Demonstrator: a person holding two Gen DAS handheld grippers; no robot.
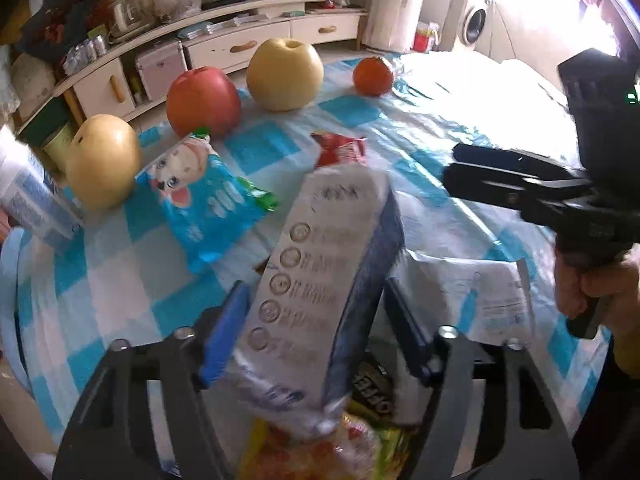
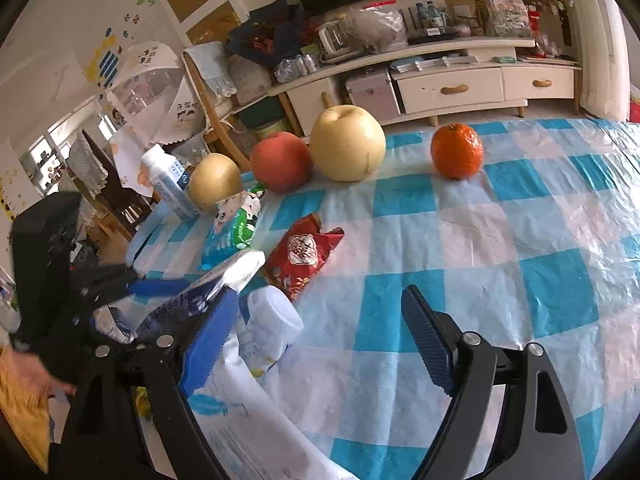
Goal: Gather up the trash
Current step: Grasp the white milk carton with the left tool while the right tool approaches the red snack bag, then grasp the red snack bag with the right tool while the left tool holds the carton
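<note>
- The checked tablecloth (image 2: pixel 500 240) fills the frame, with a TV cabinet (image 2: pixel 452 84) along the top.
- Fruit lines the upper middle: a big yellow pear (image 2: pixel 347 144), a red apple (image 2: pixel 281 162), a smaller pear (image 2: pixel 214 187), an orange (image 2: pixel 456 151).
- My left gripper (image 1: pixel 316 320) straddles a silver-and-blue carton (image 1: pixel 320 264) at centre; whether the pads press it, I cannot tell. Its print is blurred.
- Blue puppy wrapper (image 1: pixel 204 196) and red wrapper (image 2: pixel 302 254) lie beyond.
- My right gripper (image 2: pixel 320 336) gapes wide, empty.
- A dark wrapper (image 1: pixel 374 392) below reads "OFFE".

Open cloth on the right, clutter on the left!
Past the orange (image 2: pixel 456 151) the checked tablecloth (image 2: pixel 520 240) lies bare; wrappers (image 2: pixel 304 254) and fruit (image 2: pixel 347 144) crowd the left side.
</note>
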